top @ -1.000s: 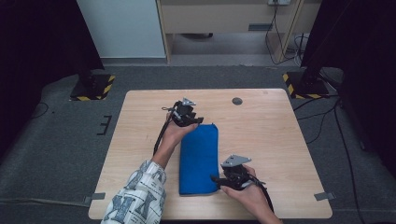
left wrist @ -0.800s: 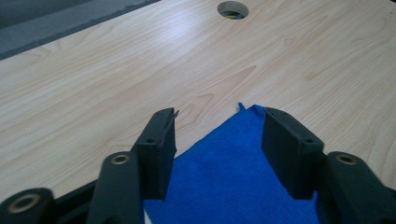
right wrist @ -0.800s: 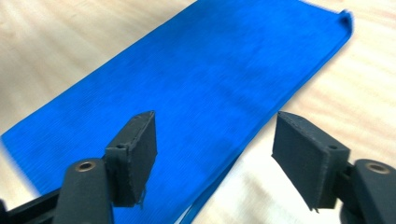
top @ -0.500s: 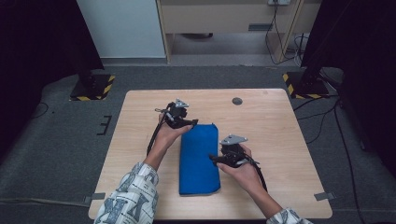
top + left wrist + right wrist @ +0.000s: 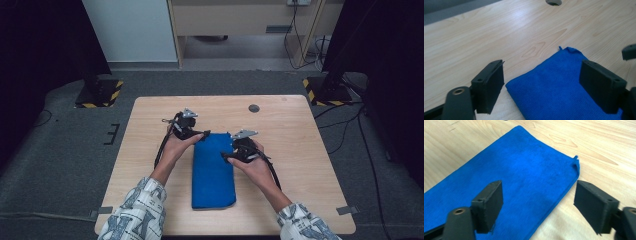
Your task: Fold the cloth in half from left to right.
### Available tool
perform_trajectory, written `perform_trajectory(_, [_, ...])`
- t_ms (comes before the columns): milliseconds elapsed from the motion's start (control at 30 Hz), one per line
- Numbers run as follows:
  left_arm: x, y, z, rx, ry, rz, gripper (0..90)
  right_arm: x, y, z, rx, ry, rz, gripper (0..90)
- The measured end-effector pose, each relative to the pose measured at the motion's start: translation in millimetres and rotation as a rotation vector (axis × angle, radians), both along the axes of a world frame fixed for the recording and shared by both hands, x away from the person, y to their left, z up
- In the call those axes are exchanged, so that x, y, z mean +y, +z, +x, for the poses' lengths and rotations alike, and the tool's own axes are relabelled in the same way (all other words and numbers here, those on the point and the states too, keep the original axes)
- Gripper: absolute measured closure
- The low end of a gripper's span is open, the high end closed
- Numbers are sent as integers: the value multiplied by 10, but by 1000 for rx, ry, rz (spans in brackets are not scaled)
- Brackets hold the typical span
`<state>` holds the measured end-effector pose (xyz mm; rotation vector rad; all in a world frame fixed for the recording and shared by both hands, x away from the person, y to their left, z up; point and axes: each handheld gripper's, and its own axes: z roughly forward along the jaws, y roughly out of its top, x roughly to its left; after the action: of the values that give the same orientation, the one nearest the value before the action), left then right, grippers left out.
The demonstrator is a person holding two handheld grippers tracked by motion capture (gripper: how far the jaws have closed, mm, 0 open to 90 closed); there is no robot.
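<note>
A folded blue cloth (image 5: pixel 214 170) lies lengthwise in the middle of the wooden table (image 5: pixel 310 150). My left gripper (image 5: pixel 204 134) sits at the cloth's far left corner, pointing right. In the left gripper view its jaws have just been opening and stand wide apart (image 5: pixel 544 72), with the corner of the cloth (image 5: pixel 554 90) lying flat between them, untouched. My right gripper (image 5: pixel 229 154) hovers at the cloth's right edge near the far end. Its jaws have also just been opening and stand apart (image 5: pixel 539 188) over the cloth (image 5: pixel 511 175), gripping nothing.
A round cable hole (image 5: pixel 254 108) sits in the table's far side. Bare wood stretches left and right of the cloth. On the floor beyond the far corners stand two black stands with yellow-striped bases (image 5: pixel 100 92) (image 5: pixel 327 90).
My right gripper has travelled from the cloth's near end up along its right edge to the far end. My left gripper shifted slightly left. Both pairs of jaws have widened.
</note>
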<state>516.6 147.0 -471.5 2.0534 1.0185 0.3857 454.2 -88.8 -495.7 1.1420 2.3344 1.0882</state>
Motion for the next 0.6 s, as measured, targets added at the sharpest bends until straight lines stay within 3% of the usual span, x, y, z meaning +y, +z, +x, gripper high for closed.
perform_trajectory(300, [83,-83,-9,12,0,-8,155,15,15,227,-5,-5,20,195])
perform_trajectory(600, [166,-84,1,-8,25,-16,161,27,-36,307,3,-13,16,244])
